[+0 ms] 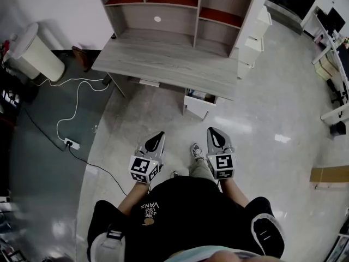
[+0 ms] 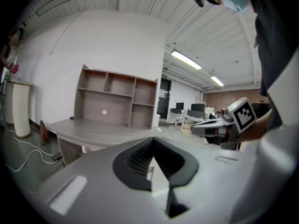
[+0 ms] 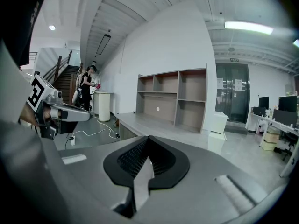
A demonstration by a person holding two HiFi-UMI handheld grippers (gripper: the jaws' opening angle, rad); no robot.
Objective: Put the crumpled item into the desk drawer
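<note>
The grey desk (image 1: 163,59) with its shelf unit (image 1: 174,7) stands ahead of me. Under its right end a white drawer (image 1: 197,105) is pulled out, and what lies inside is too small to make out. No crumpled item shows in any view. My left gripper (image 1: 158,137) and right gripper (image 1: 214,132) hang side by side in front of my body, above the floor and short of the desk. Both are shut with nothing between the jaws. The left gripper view shows the desk (image 2: 93,129) and the right gripper (image 2: 219,124). The right gripper view shows the left gripper (image 3: 65,111).
A white bin (image 1: 34,52) stands at the left, with a white cable running to a power strip (image 1: 71,143) on the floor. A white cabinet (image 1: 254,40) is beside the desk's right end. Cardboard (image 1: 329,174) lies at the right. A person (image 3: 86,91) stands far off by the stairs.
</note>
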